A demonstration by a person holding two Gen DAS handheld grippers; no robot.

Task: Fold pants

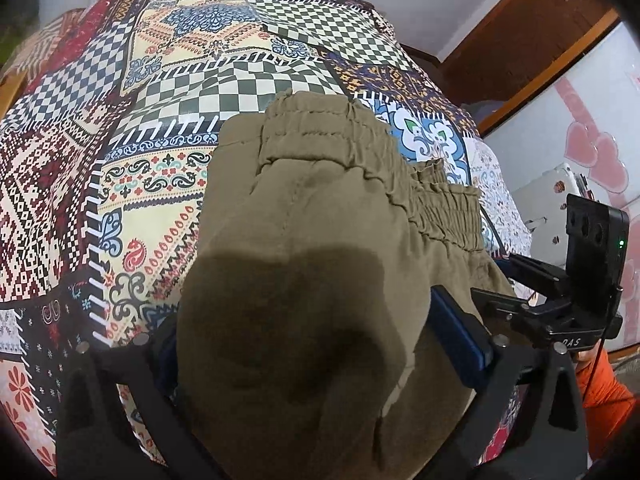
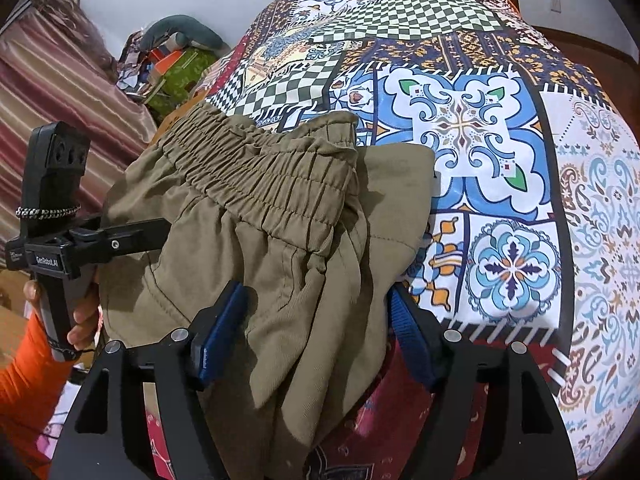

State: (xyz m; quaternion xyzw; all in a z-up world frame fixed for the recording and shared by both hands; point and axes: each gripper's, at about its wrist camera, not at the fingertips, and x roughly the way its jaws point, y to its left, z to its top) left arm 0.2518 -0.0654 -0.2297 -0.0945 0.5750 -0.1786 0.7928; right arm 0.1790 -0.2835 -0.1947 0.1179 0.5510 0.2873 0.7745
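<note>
Now both the left gripper [image 1: 304,344] and right gripper [image 2: 316,332] stand apart around the folded khaki pants [image 2: 256,216] on the patchwork bedspread [image 2: 500,152], apparently releasing; next, withdraw cleanly.

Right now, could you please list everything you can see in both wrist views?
pants: one, olive, bunched on the bedspread between both claws, elastic waistband on top
bedspread: one, multicoloured patchwork print, covering the surface
curtain: one, maroon striped, far left in the right view
clutter pile: several items, mixed colours, beside the curtain
left claw: blue pads wide apart, fabric between them
right claw: blue pads apart, fabric between them
sleeve: orange, on the arm holding the left claw
</note>
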